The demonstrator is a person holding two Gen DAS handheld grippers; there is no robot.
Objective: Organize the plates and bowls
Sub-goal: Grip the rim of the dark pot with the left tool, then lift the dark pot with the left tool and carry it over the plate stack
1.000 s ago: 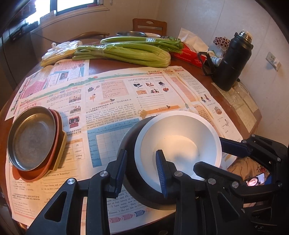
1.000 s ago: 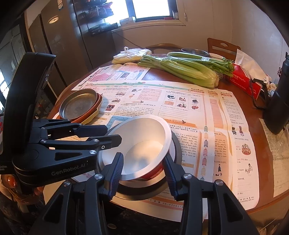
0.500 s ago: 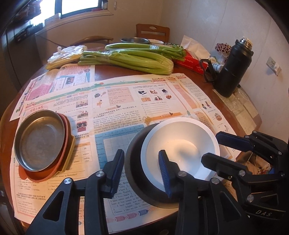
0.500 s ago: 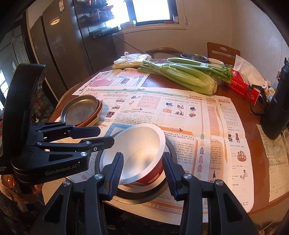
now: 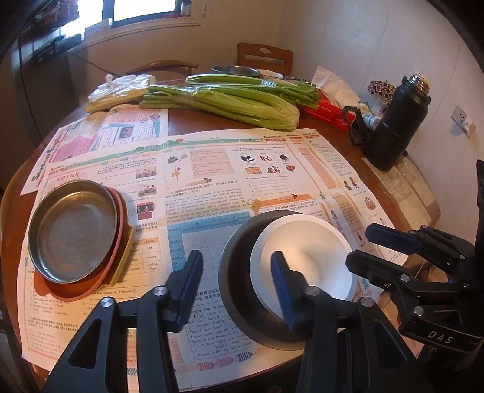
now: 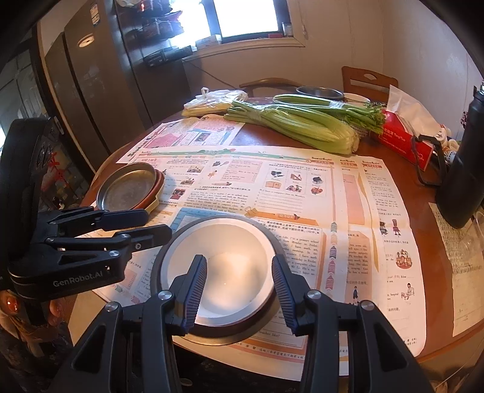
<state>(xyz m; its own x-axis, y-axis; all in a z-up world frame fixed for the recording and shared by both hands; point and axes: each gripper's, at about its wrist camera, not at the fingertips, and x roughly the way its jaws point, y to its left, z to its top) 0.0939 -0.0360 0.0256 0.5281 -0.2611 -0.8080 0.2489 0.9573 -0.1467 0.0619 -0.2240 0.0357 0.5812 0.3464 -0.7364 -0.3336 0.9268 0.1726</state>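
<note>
Two gaping grippers, left (image 5: 236, 284) and right (image 6: 239, 284), flank one white bowl (image 6: 217, 269) nested in one black bowl (image 5: 234, 272).

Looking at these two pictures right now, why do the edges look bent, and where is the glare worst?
Both views are fisheye, so the table's edge bows and the corners go black. In the right wrist view the window is blown out to plain white. In the left wrist view the white bowl is so bright that its inside shows little detail.
</note>
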